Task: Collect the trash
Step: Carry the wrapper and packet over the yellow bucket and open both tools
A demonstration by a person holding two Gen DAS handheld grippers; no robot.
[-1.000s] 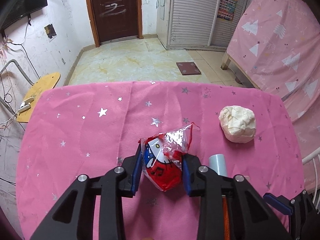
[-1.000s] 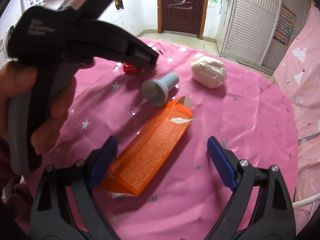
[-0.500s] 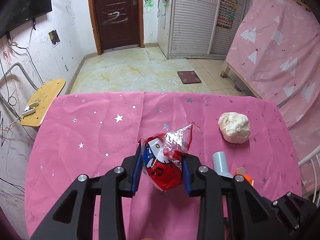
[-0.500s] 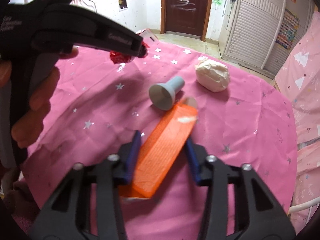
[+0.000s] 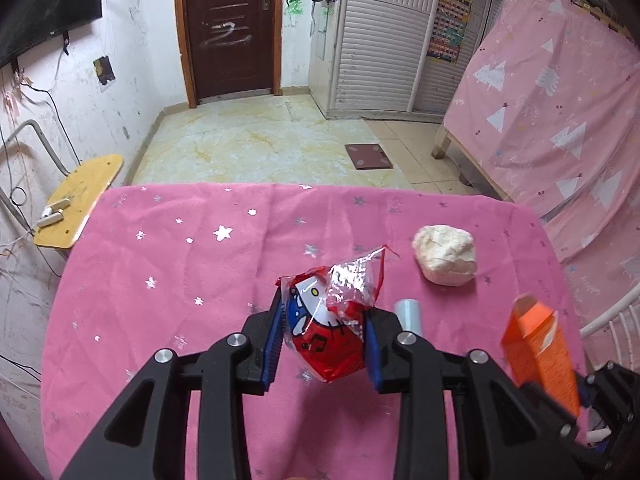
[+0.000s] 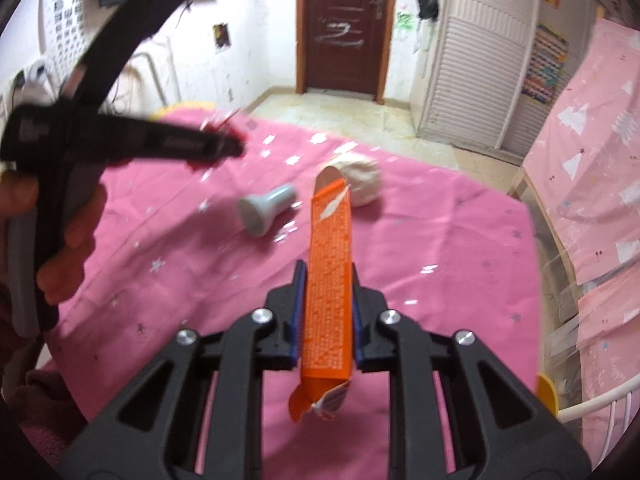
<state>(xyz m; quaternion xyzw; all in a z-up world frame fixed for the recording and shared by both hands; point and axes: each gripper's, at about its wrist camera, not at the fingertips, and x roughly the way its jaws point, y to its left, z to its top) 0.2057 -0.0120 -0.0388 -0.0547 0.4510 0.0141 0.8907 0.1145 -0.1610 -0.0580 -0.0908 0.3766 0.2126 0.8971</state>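
a: right gripper (image 6: 325,312)?
b: its jaws have just been closing; they clamp the orange carton (image 6: 329,276) by its long sides, off the pink star cloth (image 6: 440,240).
a: carton's condition?
b: both ends torn open, far end pointing at the white paper wad (image 6: 362,182).
a: other items?
b: grey funnel-shaped piece (image 6: 266,210) lying on its side, left of the carton. left gripper (image 6: 224,146) blurred at upper left, red wrapper (image 6: 214,128) at its tip, a hand (image 6: 76,232) on its handle.
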